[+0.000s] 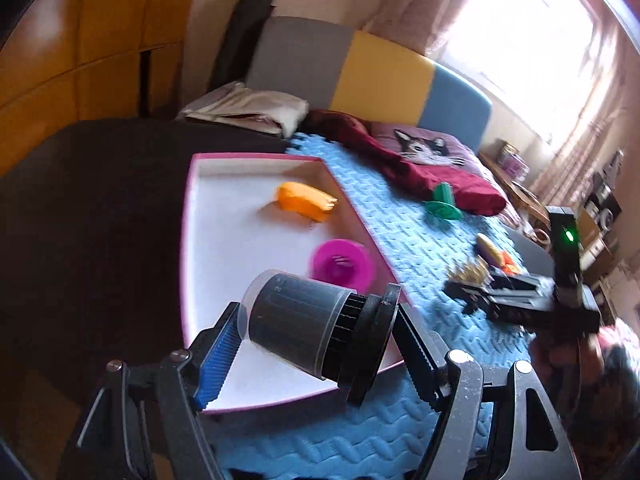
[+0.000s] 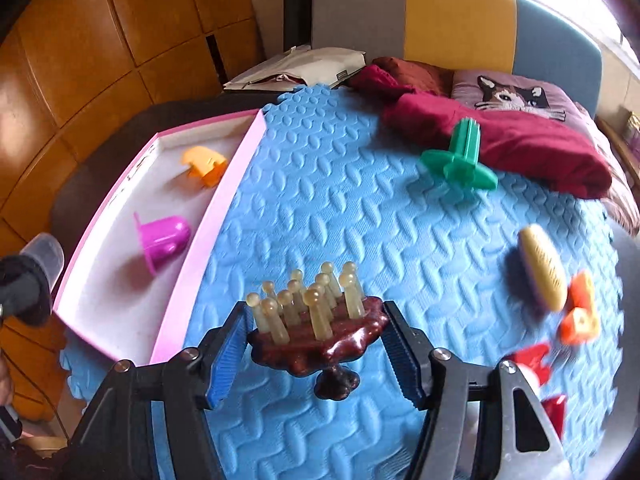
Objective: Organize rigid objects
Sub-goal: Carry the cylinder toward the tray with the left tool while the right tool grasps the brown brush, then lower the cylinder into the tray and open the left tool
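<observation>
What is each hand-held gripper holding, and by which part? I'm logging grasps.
Left hand-held gripper: the dark cylinder with a clear cup, clamped end to end. Right hand-held gripper: the brown peg stand, by its plate's side edges.

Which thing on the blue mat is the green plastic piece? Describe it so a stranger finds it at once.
Start at the blue foam mat and go to its far edge, where the dark red cloth lies. The green plastic piece sits right at the cloth's edge, a flat disc with a ribbed stem. It is the only green thing there.
</observation>
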`<state>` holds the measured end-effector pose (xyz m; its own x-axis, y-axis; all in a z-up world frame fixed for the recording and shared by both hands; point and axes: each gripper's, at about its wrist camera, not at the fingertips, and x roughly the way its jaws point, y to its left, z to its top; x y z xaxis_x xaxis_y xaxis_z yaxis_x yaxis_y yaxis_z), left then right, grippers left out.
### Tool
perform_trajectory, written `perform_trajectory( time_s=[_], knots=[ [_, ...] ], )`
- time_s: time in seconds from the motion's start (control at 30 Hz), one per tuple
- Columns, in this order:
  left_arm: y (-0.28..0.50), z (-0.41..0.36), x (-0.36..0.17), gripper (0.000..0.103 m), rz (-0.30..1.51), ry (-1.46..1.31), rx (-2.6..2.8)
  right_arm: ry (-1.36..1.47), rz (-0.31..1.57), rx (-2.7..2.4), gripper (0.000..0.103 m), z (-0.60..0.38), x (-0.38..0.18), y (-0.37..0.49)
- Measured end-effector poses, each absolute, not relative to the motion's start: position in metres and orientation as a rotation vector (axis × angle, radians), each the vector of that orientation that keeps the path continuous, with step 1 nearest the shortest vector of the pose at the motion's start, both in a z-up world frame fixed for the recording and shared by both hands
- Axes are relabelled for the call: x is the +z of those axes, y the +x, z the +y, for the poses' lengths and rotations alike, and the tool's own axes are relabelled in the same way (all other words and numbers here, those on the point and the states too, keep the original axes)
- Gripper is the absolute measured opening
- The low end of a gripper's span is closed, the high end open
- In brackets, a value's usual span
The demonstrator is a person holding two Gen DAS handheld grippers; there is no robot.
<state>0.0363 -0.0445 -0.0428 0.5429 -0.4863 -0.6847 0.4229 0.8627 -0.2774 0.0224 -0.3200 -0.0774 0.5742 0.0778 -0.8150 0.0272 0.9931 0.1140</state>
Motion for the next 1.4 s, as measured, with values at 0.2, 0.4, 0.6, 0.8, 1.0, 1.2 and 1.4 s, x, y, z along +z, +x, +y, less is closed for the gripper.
perform_trajectory(
  time_s=[0.2,0.4,0.6,0.8,1.0,1.2,1.4],
  knots=[
    [0.047,-0.012,-0.048,0.075,0.866,-0.159,-0.455,0.141,0.943,-0.004,0.065,-0.319,-0.086,0.017],
    [0.077,-0.014,-0.043,0.075,0.864,-0.184,-0.418,0.149,0.937,-0.011,0.065,-0.320,-0.086,0.017],
    [0.132,-0.042,-0.046,0.075,0.882,-0.133,-0.412,0.224,0.922,-0.018,0.065,-0.328,-0.087,0.018],
    [0.193,-0.060,-0.068,0.075,0.957,-0.172,-0.360,0.227,0.912,-0.019,0.065,-0.328,-0.087,0.016],
    [0.230,-0.093,-0.087,0.075,0.982,-0.136,-0.348,0.227,0.909,-0.021,0.065,-0.328,-0.087,0.016],
    [0.238,-0.116,-0.096,0.082,0.997,-0.131,-0.368,0.236,0.907,-0.019,0.065,-0.329,-0.087,0.016],
    [0.218,-0.097,-0.079,0.093,0.930,-0.139,-0.339,0.238,0.905,-0.026,0.065,-0.329,-0.087,0.016]
  ],
)
